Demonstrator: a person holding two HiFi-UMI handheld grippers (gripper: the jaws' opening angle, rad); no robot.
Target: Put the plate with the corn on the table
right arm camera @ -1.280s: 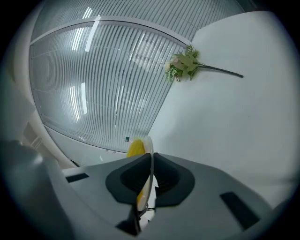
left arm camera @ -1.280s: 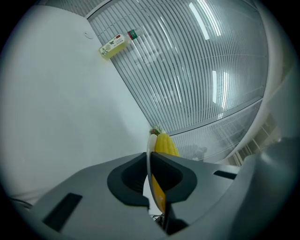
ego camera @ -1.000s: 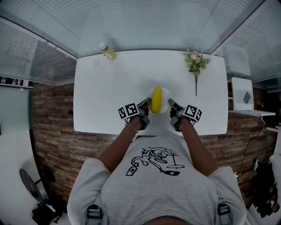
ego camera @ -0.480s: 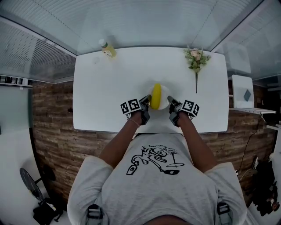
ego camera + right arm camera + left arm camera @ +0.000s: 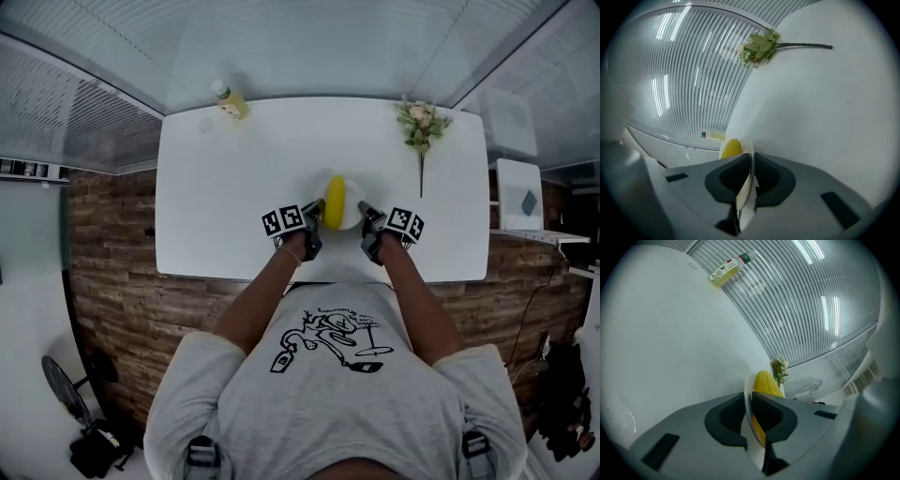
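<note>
A small white plate [image 5: 350, 212] carries a yellow corn cob [image 5: 334, 201] over the near middle of the white table [image 5: 225, 187]. My left gripper [image 5: 315, 214] is shut on the plate's left rim, and my right gripper [image 5: 366, 219] is shut on its right rim. In the left gripper view the plate's edge [image 5: 748, 391] stands between the jaws of the left gripper [image 5: 750, 401], with the corn [image 5: 765, 383] just beyond. The right gripper view shows the rim [image 5: 749, 152] pinched by the right gripper [image 5: 751, 164], corn [image 5: 730, 148] behind it. Whether the plate touches the table is unclear.
A yellow-green bottle [image 5: 228, 103] lies at the table's far left corner, also visible as the bottle [image 5: 727, 270]. A flower sprig [image 5: 418, 127] lies at the far right, seen again as the sprig [image 5: 759, 44]. Ribbed glass walls surround the table. The table's front edge is right below the grippers.
Both grippers have carried the plate with the corn a little farther from the person over the table. The table looks nearer in both gripper views. Both grips are unchanged.
</note>
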